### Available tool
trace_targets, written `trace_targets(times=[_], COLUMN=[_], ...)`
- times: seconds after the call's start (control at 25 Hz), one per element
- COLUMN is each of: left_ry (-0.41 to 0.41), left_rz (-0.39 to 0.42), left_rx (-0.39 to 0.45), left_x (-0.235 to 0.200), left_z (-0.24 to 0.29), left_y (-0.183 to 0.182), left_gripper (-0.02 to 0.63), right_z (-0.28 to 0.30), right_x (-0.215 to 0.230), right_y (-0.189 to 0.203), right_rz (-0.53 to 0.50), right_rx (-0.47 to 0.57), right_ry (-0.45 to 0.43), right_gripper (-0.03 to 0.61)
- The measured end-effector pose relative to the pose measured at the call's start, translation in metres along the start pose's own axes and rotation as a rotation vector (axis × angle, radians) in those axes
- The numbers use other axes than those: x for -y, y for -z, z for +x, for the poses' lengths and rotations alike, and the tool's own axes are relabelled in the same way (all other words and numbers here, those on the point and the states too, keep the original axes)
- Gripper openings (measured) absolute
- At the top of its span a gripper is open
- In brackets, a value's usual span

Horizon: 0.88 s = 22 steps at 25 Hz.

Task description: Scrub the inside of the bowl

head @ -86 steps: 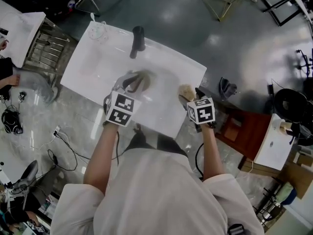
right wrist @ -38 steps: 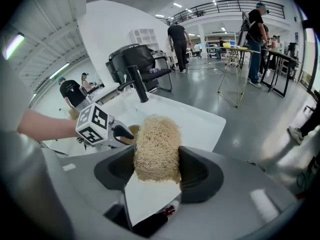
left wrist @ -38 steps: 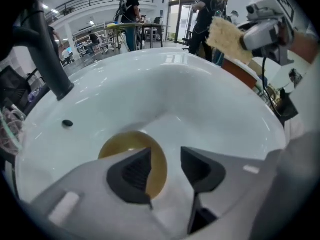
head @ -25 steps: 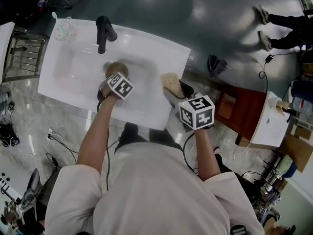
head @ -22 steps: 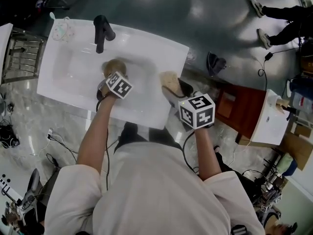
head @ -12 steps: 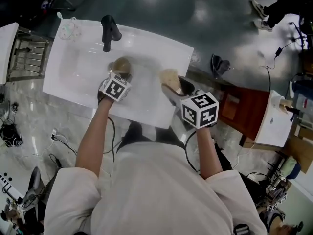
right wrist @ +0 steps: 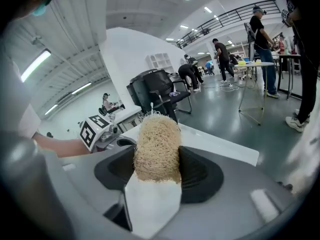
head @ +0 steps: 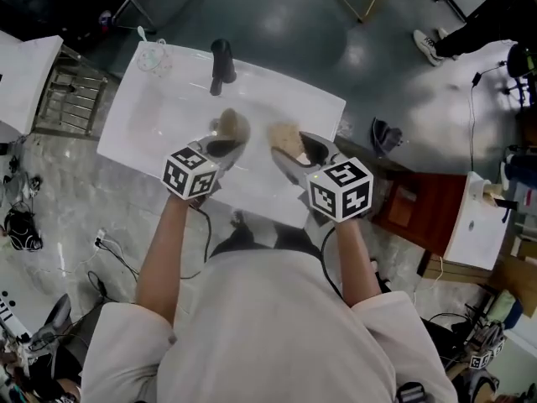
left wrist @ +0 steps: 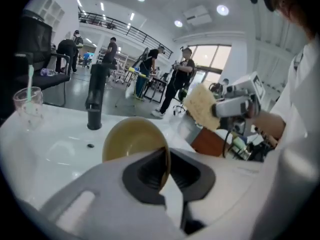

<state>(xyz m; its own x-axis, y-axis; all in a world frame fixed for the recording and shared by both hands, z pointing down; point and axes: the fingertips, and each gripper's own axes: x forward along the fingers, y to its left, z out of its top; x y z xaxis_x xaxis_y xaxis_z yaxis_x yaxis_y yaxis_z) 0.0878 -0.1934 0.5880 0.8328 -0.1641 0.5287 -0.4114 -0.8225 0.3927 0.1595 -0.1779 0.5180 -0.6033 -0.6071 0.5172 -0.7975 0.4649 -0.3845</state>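
White sink (head: pixel 155 112), tan bowl (head: pixel 233 128), glossy grey floor (head: pixel 289 19)

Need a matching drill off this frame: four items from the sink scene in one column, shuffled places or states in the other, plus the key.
Items
1. bowl
2. loofah scrubber
3. faucet
4. glass tumbler

Places or states
A. clamped in the right tongs
B. rim pinched in the left tongs
C. clear, at the back left corner of the sink
D. black, upright at the sink's back edge

Pairs: 1-B, 2-A, 3-D, 4-C
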Motion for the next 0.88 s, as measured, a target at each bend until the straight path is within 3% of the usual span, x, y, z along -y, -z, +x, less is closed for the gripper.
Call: trace_targets(times=[0.28, 0.52, 0.68, 0.88], left_ry=[0.189, 0.339, 0.355, 0.346], left_rz=[-0.026, 0.046, 0.085, 0.127], left_rx=[0.254, 0.347, 0.39, 0.429], left_x=[0.052, 0.098, 0.11, 0.115], left_z=[-0.064, -0.117, -0.151, -0.188], left_y=[-0.032, -0.033, -0.031, -0.029], left_gripper=[0.011, 0.009, 0.009, 0.009], right_z=[0.001, -0.005, -0.005, -0.003], right_x=[-0.058, -0.128, -0.168, -0.196], right_y=[-0.029, -0.044, -0.051, -0.065], right_rz=[-0.12, -0.28, -0.342, -0.32], right_rx=[0.04, 0.046, 0.053, 0.104], right_ry=[-0.057, -0.149, -0.192, -0.236], right_gripper=[0.262, 0.261, 0.261, 0.259])
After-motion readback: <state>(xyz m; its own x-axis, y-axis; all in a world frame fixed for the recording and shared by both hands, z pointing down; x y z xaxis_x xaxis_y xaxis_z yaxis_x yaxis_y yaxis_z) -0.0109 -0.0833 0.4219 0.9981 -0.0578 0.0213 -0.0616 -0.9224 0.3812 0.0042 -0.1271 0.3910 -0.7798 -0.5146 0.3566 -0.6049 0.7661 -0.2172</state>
